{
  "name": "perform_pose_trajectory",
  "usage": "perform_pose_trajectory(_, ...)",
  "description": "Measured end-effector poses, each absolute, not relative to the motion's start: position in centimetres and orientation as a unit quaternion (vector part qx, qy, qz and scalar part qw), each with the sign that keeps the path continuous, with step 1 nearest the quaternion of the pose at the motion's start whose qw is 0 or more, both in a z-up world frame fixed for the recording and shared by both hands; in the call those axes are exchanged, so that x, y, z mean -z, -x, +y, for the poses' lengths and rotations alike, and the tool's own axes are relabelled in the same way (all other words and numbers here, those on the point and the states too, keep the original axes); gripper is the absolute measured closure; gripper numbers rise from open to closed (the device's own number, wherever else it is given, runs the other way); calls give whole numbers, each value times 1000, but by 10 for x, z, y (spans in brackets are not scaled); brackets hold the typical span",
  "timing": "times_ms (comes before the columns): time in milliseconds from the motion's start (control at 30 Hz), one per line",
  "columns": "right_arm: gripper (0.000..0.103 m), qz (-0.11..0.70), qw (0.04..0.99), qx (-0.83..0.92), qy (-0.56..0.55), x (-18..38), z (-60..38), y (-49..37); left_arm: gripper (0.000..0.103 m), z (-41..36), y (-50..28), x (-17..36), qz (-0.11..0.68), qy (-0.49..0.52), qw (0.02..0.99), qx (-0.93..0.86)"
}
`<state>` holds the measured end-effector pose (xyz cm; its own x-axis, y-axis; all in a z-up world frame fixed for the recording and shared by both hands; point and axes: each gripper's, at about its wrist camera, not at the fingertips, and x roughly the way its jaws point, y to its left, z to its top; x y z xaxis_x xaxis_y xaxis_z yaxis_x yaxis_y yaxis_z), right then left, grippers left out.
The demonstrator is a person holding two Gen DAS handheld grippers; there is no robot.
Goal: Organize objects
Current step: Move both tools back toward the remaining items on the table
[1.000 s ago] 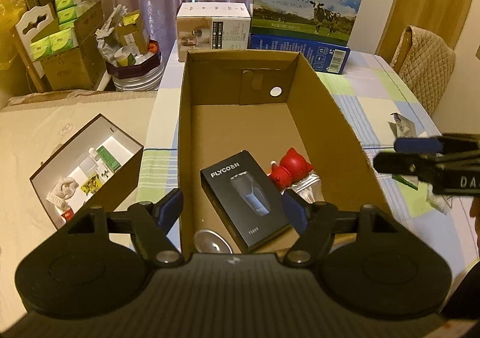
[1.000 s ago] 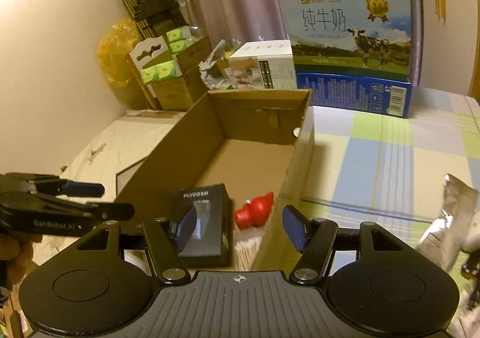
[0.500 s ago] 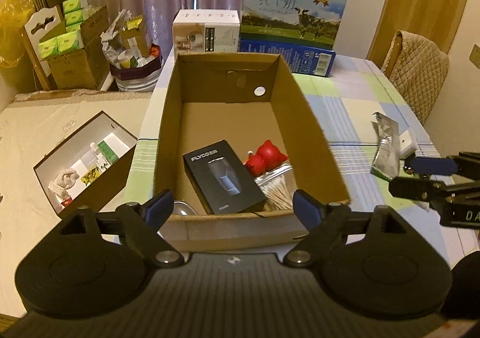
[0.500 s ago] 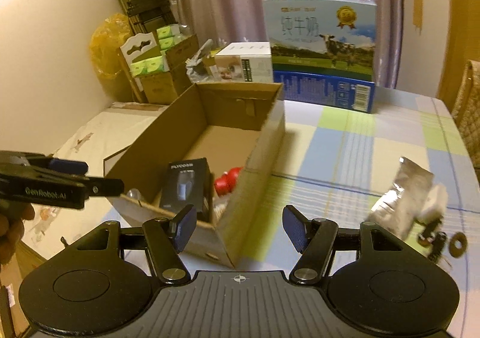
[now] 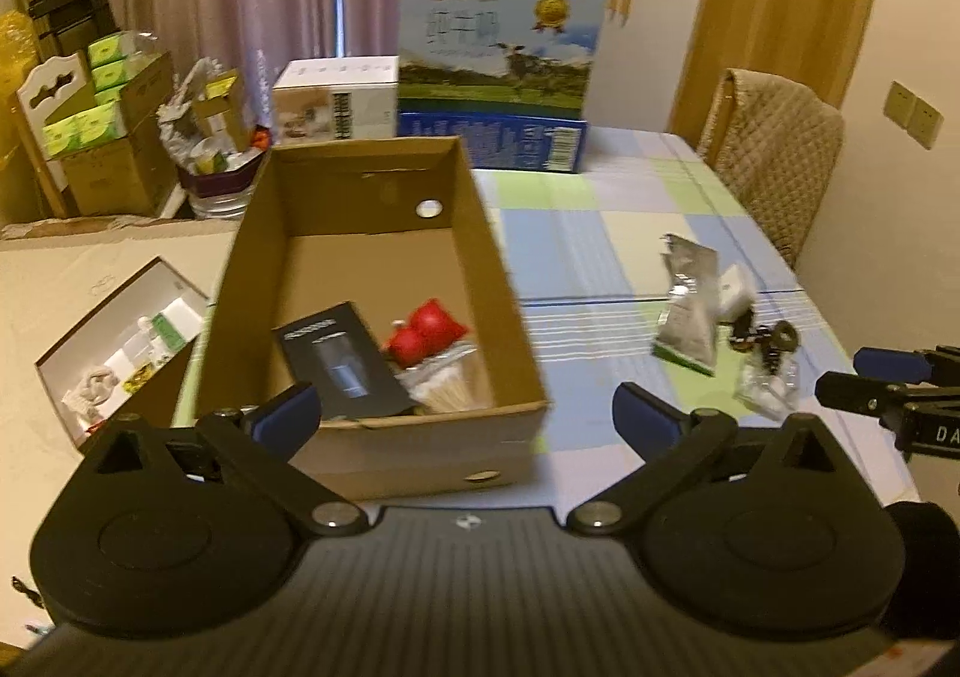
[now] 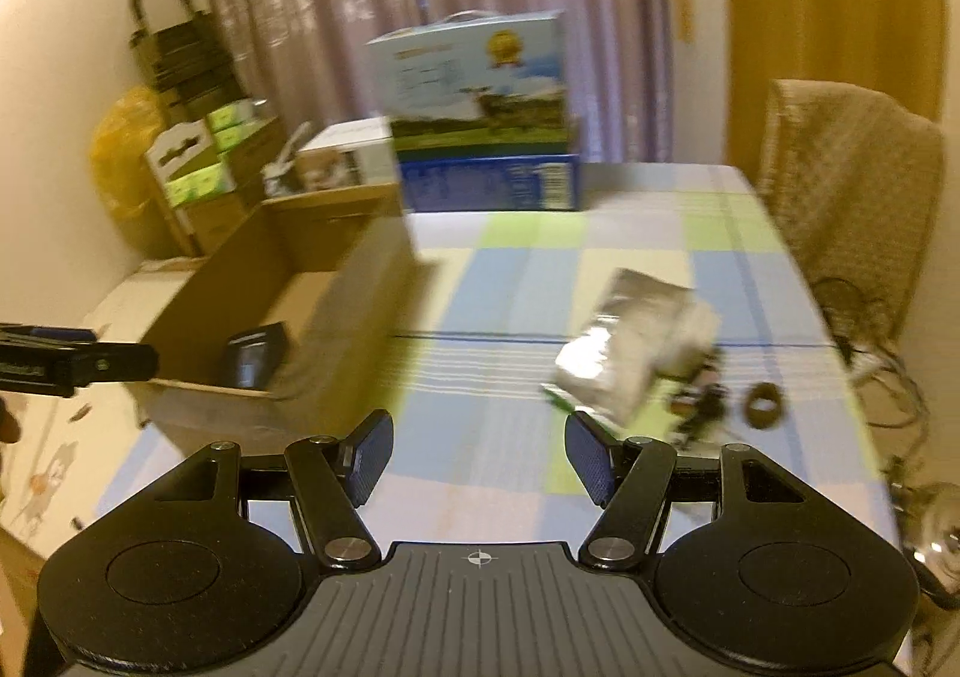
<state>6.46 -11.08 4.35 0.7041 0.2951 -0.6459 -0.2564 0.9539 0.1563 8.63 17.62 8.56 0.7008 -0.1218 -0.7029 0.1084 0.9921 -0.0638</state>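
From the left wrist view, the cardboard box (image 5: 372,293) sits on the checked tablecloth (image 5: 600,269) and already holds a black shaver box (image 5: 342,365), a red toy (image 5: 423,338) and a pack of cotton swabs (image 5: 447,389). The loose things lie well apart to its right: a silver foil pouch (image 5: 690,311), a small white item (image 5: 735,287) touching it, and some dark bits (image 5: 768,341) just beside. The left gripper (image 5: 465,416) hangs above the box's near wall with jaws spread wide, holding and touching nothing. The step in hand looks like fetching the next loose item; it goes best if the right tool comes down over the pouch's flat middle and closes across its narrow width, clear of the small bits.

From the right wrist view, blurred, the right gripper (image 6: 477,452) is also wide apart and empty, poised over bare cloth with the foil pouch (image 6: 624,359) just ahead and to its right. A dark ring (image 6: 763,404) lies beyond the pouch; the box (image 6: 282,329) stands off to the left
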Motion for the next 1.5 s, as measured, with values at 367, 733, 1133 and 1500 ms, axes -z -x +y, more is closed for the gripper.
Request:
perform_pose_trajectory(367, 42, 346, 934, -65, -57, -47, -197, -46, 1, 106, -80, -85, 374, 2, 920, 121)
perform_pose_trajectory(733, 42, 354, 932, -34, -77, -40, -244, -39, 1, 46, -89, -71, 382, -31, 908, 169)
perform_pose_trajectory(1133, 42, 365, 928, -39, -66, -43, -257, -40, 1, 15, -97, -55, 388, -49, 898, 201)
perform_pose_trajectory(1500, 42, 382, 922, -40, -53, -19, -281, -78, 1, -20, -113, -20, 391, -62, 890, 225)
